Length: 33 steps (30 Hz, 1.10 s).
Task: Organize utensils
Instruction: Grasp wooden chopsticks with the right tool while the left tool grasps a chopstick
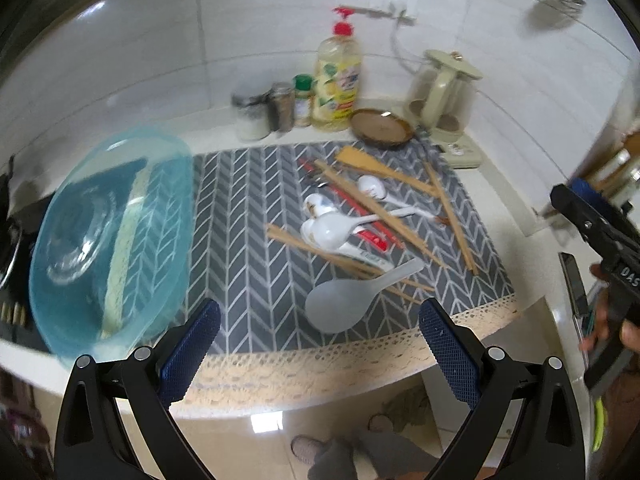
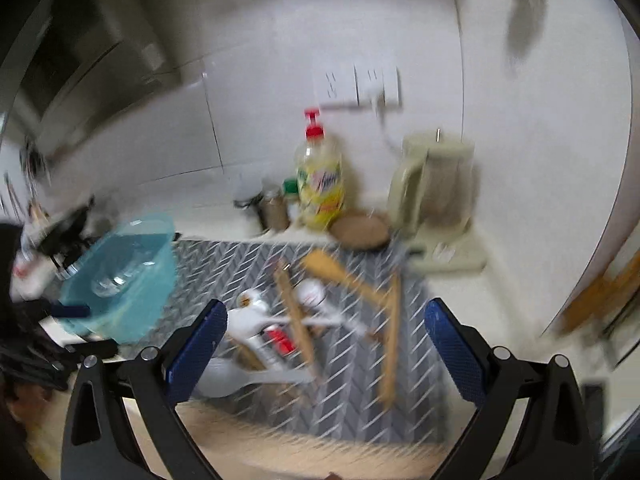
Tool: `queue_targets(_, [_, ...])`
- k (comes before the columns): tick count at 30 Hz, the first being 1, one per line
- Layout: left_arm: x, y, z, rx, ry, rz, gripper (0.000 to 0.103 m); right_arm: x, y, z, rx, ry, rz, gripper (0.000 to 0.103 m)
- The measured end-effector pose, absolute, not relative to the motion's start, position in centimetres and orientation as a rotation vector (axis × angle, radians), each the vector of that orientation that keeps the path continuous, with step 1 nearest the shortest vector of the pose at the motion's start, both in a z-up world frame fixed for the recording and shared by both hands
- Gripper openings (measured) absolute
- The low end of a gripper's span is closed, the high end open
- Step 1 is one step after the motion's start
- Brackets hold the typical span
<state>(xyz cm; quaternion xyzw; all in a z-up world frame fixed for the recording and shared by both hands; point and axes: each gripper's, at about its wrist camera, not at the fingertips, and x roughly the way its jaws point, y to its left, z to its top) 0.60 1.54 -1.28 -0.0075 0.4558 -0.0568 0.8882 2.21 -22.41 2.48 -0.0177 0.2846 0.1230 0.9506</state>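
A heap of utensils lies on a grey herringbone mat: wooden chopsticks, white ceramic spoons, a pale rice paddle, a wooden spatula and a red-wrapped piece. My left gripper hovers open over the mat's front lace edge, just short of the paddle, holding nothing. A translucent blue bowl stands tilted at the mat's left end. My right gripper is open and empty above the blurred heap; it also shows at the far right in the left wrist view.
Along the tiled back wall stand spice jars, a yellow dish-soap bottle, a brown plate and a beige jug appliance. The counter's front edge drops to the floor, where a person's feet show.
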Motion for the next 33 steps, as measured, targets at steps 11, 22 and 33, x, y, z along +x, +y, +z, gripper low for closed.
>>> queue_targets(11, [4.8,-2.8,-3.6,-0.006,0.914,-0.212,0.099,6.5,-24.9,-2.1,-0.083,0.748,0.099,0.096])
queue_targets(22, [11.8,-3.2,-6.1,-0.082,1.006,-0.023,0.099,19.1,-29.9,-13.2,0.15,0.998,0.255,0.033])
queue_targets(33, [15.7,-3.4,-8.1,-0.105,1.094,-0.048,0.099,21.8,-28.7,-16.6,0.091,1.054,0.247,0.023])
